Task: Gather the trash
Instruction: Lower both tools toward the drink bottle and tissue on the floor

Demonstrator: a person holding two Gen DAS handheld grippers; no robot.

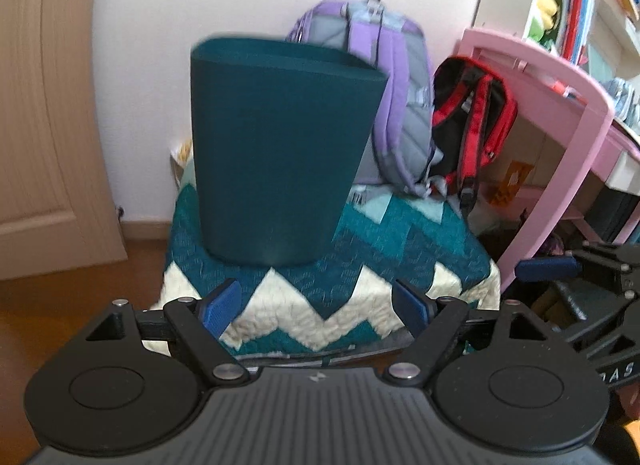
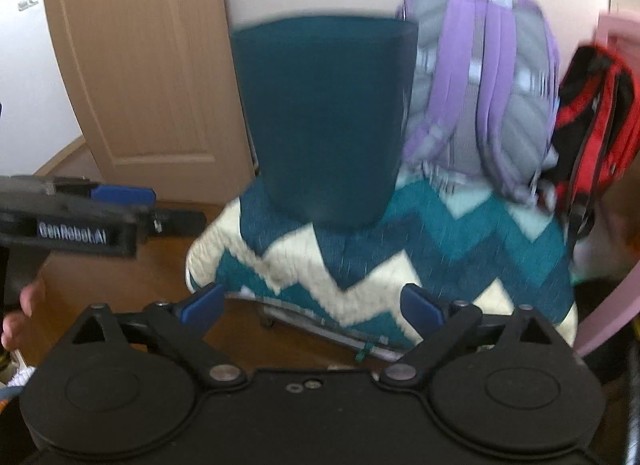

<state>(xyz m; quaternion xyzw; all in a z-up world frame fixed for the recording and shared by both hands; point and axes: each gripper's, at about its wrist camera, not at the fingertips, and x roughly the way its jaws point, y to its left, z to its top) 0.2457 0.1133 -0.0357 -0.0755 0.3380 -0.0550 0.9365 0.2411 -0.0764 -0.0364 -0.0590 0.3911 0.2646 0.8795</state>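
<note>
L claw point(image 1: 318, 305): jaws wide, nothing btwn the blue pads. R claw point(image 2: 312, 307): also wide, empty. No earlier pic, so nothing to say on jaw motion.

Just ahead of & above both claws: dark teal bin point(image 1: 276, 153), upright, open top, standing on a zigzag quilt point(image 1: 328, 289) that covers some low seat or box; can't tell which. Bin is prob the trash holder for this task; no loose trash visible in either view, and the bin's inside is hidden from this angle. Both claws sit low and near the quilt's front edge, apart from the bin, not touching it. My read: they're lined up for a two-sided grab on the bin, or just heading past it. Unsure.

Behind bin, to its right: purple pack point(image 1: 384, 77) leaning on the wall, touching or nearly touching the bin's rim. Red pack point(image 1: 472, 121) further right, against a pink desk point(image 1: 560, 105).

Room: left of bin is open; wood floor point(image 2: 132, 277) and door point(image 2: 160, 65) well apart. Right side tight: packs & desk leg crowd it. Quilt edge drops off just below the claws; soft cover means the bin could tip if nudged. R view is blurred.
</note>
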